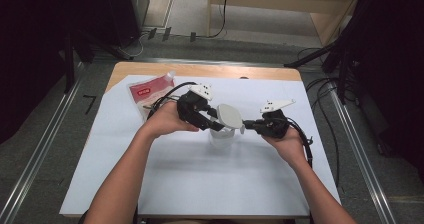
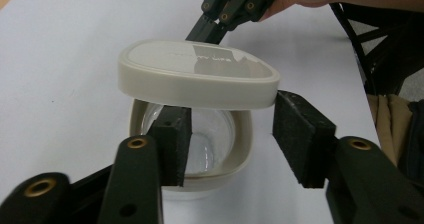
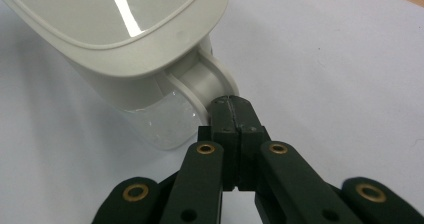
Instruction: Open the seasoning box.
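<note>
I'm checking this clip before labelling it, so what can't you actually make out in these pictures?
- High view: the print on the pouch is too small to read.
- Left gripper view: the lid hides the container's far rim.
- Right gripper view: the right gripper covers the lid's tab end.

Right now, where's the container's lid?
In the high view the lid sits mid-table, tilted open above the clear container, its tab pinched by the right gripper.

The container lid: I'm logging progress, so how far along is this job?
Done: the beige lid is lifted, tilted above the clear container. In hand: the right claw is shut on the lid's tab; the left claw straddles the container's rim, one pad inside. Left: carrying the lid clear.
</note>
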{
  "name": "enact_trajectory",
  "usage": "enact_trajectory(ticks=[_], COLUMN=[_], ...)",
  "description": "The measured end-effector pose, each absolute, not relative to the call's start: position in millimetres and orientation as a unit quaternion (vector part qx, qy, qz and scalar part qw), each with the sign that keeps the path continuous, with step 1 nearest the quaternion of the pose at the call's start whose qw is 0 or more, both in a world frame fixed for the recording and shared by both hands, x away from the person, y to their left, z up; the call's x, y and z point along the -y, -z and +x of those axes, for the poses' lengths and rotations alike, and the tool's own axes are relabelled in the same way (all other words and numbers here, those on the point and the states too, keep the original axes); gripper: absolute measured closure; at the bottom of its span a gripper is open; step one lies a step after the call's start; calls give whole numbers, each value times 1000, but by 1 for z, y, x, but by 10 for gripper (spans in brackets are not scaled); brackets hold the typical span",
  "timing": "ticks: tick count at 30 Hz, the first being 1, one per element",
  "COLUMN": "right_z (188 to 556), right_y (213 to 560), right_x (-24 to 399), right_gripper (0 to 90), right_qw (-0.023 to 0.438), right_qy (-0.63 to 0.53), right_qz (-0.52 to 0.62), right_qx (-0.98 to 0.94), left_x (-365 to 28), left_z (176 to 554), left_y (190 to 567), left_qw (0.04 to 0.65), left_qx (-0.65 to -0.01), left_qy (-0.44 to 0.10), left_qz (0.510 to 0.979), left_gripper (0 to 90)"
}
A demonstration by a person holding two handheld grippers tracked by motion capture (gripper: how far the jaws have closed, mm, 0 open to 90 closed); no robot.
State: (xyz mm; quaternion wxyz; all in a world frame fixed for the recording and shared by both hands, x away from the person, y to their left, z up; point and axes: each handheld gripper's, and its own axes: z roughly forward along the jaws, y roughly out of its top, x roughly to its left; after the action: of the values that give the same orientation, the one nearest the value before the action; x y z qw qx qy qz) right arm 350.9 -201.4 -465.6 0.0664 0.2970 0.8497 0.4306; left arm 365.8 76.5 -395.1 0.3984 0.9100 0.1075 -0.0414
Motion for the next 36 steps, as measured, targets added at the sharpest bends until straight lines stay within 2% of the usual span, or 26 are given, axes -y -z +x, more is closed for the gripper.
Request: enact_trajectory(ticks=[4, 17, 24, 36], right_z=[351, 351, 350, 349], right_y=[466, 466, 465, 465], right_x=[201, 201, 201, 200], right_gripper=[900, 900, 900, 900], right_qw=[66, 66, 66, 66], right_qy=[-432, -431, -431, -431], right_qz=[295, 295, 295, 297], right_qx=[-850, -850, -850, -849], left_x=[-77, -72, -67, -50], left_z=[366, 366, 366, 369], left_y=[393, 375, 371, 368], left_qw=[399, 394, 395, 384], left_qx=[-99, -95, -81, -97], left_qy=[63, 64, 69, 56], left_qz=[909, 912, 912, 916], left_gripper=[681, 791, 883, 900])
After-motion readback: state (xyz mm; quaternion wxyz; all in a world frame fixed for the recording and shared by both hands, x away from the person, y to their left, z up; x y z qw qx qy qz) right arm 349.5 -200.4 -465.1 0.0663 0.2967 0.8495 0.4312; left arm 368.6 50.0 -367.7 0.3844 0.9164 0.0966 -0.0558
